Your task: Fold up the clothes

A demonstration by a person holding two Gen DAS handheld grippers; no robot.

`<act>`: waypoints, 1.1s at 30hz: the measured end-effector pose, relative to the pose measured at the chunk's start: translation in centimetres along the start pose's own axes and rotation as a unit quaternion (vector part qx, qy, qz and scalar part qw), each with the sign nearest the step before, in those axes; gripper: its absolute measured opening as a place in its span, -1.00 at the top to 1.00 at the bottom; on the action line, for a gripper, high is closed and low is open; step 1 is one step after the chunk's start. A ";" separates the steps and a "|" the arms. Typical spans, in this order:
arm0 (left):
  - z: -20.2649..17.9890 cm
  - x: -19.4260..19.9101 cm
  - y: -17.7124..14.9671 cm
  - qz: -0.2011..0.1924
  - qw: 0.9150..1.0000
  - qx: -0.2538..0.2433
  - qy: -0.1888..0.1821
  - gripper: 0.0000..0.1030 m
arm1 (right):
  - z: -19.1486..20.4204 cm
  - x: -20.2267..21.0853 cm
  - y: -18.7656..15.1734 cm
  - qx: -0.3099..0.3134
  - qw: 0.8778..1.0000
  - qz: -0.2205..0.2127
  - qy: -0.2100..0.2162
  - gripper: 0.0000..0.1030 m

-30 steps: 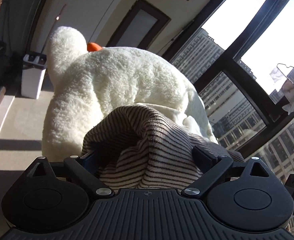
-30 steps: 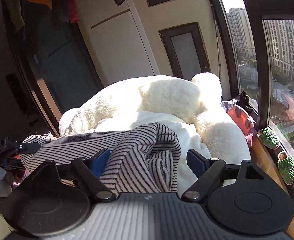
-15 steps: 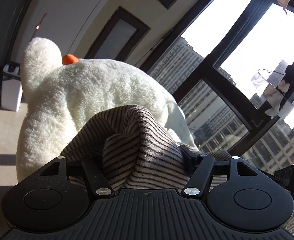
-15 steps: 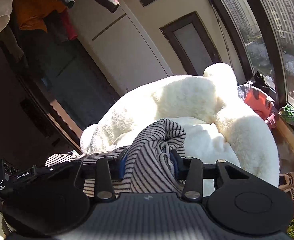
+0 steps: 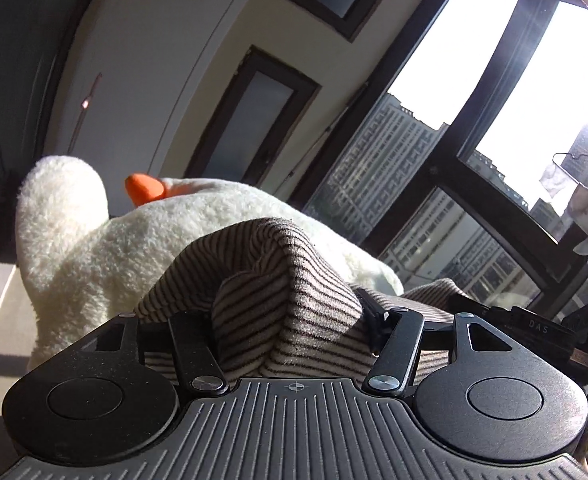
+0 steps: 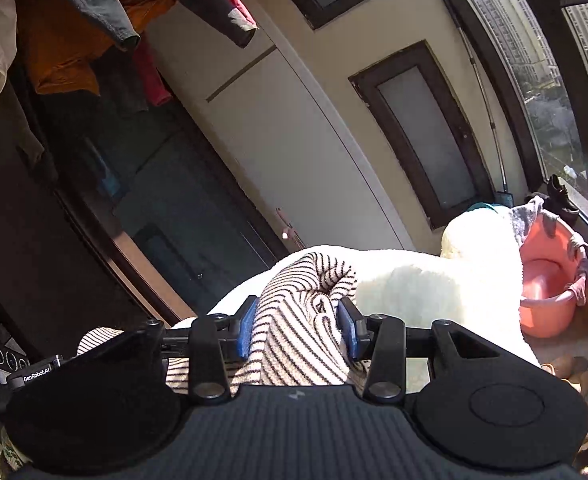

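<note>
Early going by the look of it: striped top [image 5: 286, 292] bunched and clamped in left gripper [image 5: 290, 320] and right gripper [image 6: 296, 328], lifted before plush toy [image 5: 94, 248] at eleven o'clock, no neat fold showing, folding and laying down left.

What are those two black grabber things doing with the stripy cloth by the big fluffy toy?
A person is folding laundry with a gripper in each hand. The left gripper and the right gripper are each clamped on a bunch of the same striped garment, holding it up in front of a big white plush toy. A pink basin sits by the window. No fold is made yet.
</note>
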State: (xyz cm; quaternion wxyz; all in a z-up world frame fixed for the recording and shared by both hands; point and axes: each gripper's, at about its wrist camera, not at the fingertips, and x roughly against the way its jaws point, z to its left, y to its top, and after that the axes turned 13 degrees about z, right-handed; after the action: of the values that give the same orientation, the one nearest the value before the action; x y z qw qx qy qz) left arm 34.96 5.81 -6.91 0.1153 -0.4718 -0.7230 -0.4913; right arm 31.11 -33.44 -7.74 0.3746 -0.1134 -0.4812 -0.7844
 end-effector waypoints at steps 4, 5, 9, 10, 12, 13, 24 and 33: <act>1.6 0.8 -3.4 0.016 1.000 0.016 -0.001 -0.46 | 0.1 0.1 -2.5 0.050 0.998 0.009 -0.042 -0.21; 1.4 1.9 -3.4 0.008 1.000 0.009 0.001 -0.48 | 0.3 0.6 -2.9 0.059 0.997 0.007 -0.041 -0.24; 0.0 5.9 -2.2 -0.041 0.999 -0.020 0.025 -0.70 | 1.3 3.1 -2.6 0.055 0.997 -0.036 -0.043 -0.25; -0.2 6.2 -1.7 -0.044 0.999 -0.019 0.018 -0.82 | 1.3 3.2 -2.5 0.041 0.998 -0.039 -0.032 -0.26; -0.4 5.5 -0.6 -0.033 0.999 -0.011 0.009 -0.82 | 1.2 2.7 -2.4 0.013 0.999 -0.033 -0.017 -0.27; -0.4 4.5 -0.5 -0.016 1.000 -0.005 0.012 -0.82 | 1.1 2.0 -2.6 0.000 0.999 -0.024 -0.023 -0.27; -0.8 5.4 -4.1 -0.008 0.997 -0.070 0.013 -0.08 | 3.0 3.4 -6.4 -0.040 0.998 -0.017 -0.054 0.24; 1.1 6.9 -10.0 0.027 0.992 -0.116 -0.049 -0.05 | 4.4 7.6 -13.3 -0.065 0.994 -0.010 -0.089 0.24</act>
State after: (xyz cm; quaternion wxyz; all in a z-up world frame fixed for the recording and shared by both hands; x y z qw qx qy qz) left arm 23.66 9.93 -9.11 0.0372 -0.5248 -0.6533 -0.5444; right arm 15.75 -29.96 -10.30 0.3142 -0.2017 -0.4617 -0.8046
